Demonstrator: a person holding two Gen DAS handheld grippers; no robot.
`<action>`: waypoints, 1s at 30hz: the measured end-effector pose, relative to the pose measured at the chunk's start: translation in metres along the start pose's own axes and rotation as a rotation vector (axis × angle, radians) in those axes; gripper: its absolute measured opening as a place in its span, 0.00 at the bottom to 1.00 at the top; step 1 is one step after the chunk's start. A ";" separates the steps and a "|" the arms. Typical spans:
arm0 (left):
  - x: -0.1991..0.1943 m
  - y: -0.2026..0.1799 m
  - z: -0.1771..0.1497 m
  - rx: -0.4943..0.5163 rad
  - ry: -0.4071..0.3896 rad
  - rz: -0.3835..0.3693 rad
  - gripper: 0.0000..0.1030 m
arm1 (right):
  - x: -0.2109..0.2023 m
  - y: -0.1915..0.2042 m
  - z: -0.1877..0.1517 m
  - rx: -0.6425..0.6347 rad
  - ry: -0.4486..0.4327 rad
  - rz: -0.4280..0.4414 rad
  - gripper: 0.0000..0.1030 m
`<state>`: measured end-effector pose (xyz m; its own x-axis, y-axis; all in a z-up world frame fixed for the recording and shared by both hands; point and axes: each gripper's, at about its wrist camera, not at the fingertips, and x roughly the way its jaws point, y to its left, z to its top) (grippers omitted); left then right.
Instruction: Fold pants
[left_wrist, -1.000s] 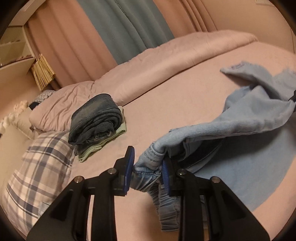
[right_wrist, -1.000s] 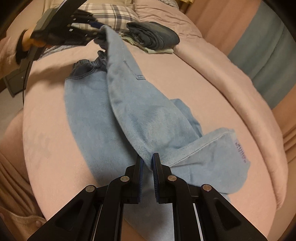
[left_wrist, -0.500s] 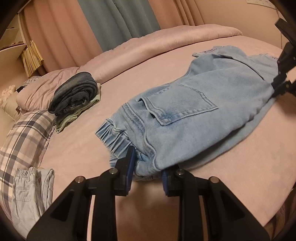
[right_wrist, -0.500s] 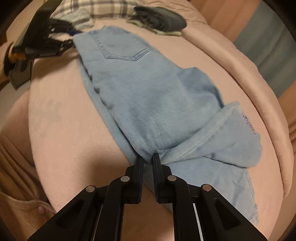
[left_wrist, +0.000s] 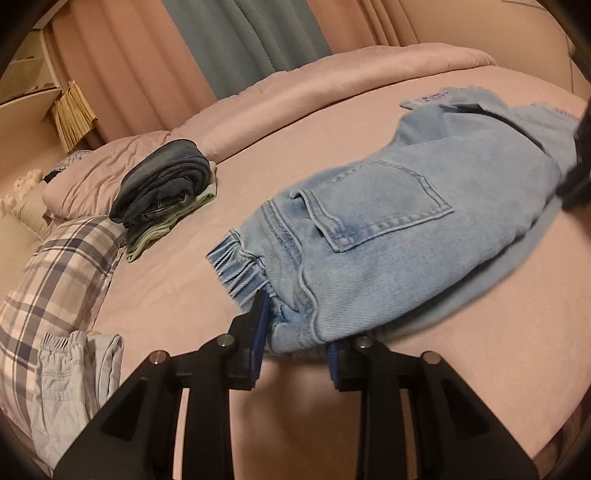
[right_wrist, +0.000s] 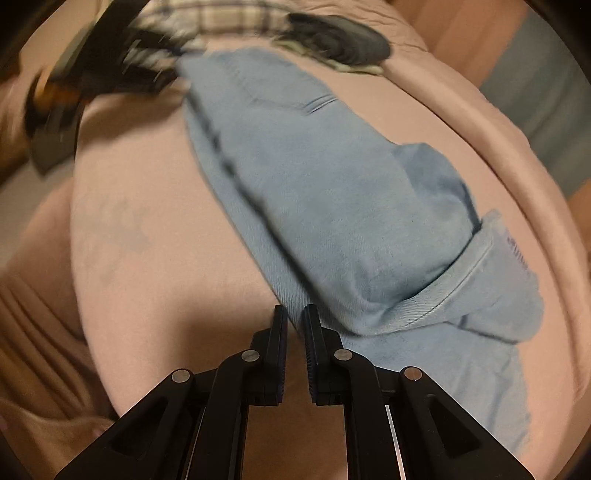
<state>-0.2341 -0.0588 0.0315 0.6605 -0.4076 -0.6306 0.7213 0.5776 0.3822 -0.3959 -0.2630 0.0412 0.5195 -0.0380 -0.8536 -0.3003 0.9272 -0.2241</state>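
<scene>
Left of the left tongs (left_wrist: 295, 325) lie pale folded pants (left_wrist: 74, 376) on a plaid pillow (left_wrist: 55, 266); beyond them a stack of dark folded clothes (left_wrist: 162, 188) rests on the pink bed (left_wrist: 443, 369). The left tongs are opening, with the waistband corner of the light blue jeans (left_wrist: 388, 236) between them. The jeans lie folded lengthwise across the bed, stretching right. The right tongs (right_wrist: 295, 314) are nearly together, clamped on the jeans' edge near the leg end.
</scene>
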 end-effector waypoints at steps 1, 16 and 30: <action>-0.004 0.001 -0.002 -0.011 0.011 -0.004 0.34 | -0.004 -0.007 0.000 0.046 -0.014 0.024 0.11; -0.040 -0.021 0.048 -0.307 -0.073 -0.242 0.53 | -0.049 -0.127 -0.039 0.774 -0.239 0.068 0.44; -0.001 -0.155 0.148 -0.227 -0.081 -0.639 0.56 | -0.039 -0.154 0.012 0.743 -0.186 -0.140 0.44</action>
<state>-0.3158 -0.2525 0.0731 0.1394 -0.7646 -0.6292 0.9190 0.3366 -0.2054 -0.3599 -0.3994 0.1145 0.6583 -0.1707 -0.7331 0.3587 0.9274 0.1062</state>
